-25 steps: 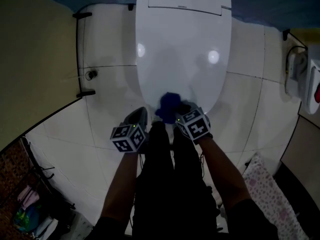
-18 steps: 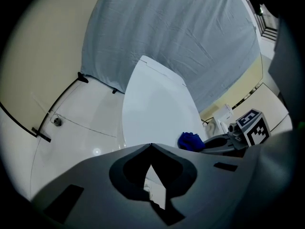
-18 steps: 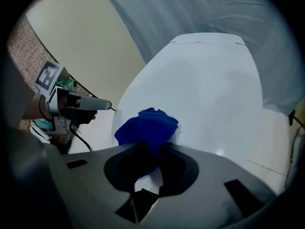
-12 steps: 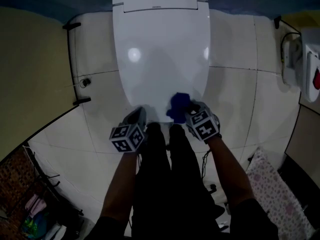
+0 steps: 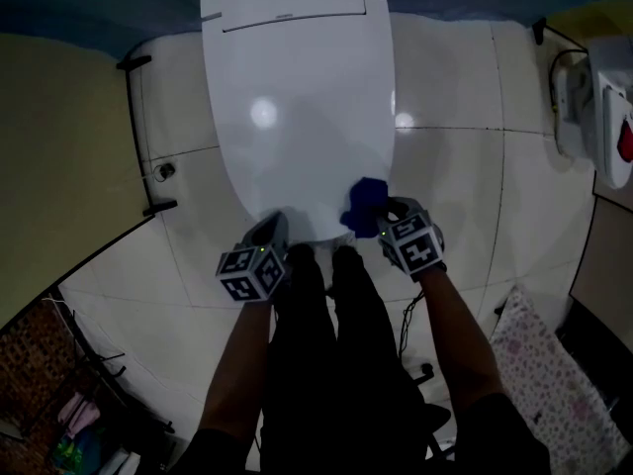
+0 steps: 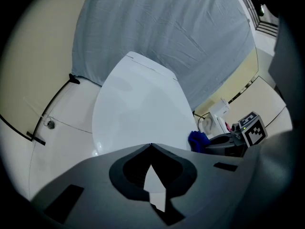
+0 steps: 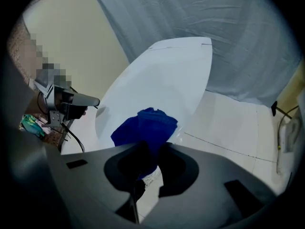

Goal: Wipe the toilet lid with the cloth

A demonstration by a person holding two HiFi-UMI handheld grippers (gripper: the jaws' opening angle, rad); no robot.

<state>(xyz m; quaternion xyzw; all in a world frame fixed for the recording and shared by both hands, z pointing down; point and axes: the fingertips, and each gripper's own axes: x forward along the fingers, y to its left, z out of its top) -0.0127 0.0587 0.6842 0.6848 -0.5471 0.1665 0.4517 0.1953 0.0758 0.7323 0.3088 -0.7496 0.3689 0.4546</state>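
Blue cloth [image 7: 145, 128] sat clamped in your right hand-held gripper [image 5: 388, 224], held against the toilet lid [image 5: 297, 107] edge for wiping. Your left hand-held gripper [image 5: 271, 236], clenched empty, hung clear.

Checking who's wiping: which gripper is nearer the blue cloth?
Right. The right gripper holds the blue cloth on the toilet lid; the left gripper, shut, sits apart, left of it.

Glossy white floor tiles [image 5: 475, 186], beige wall [image 5: 59, 146]
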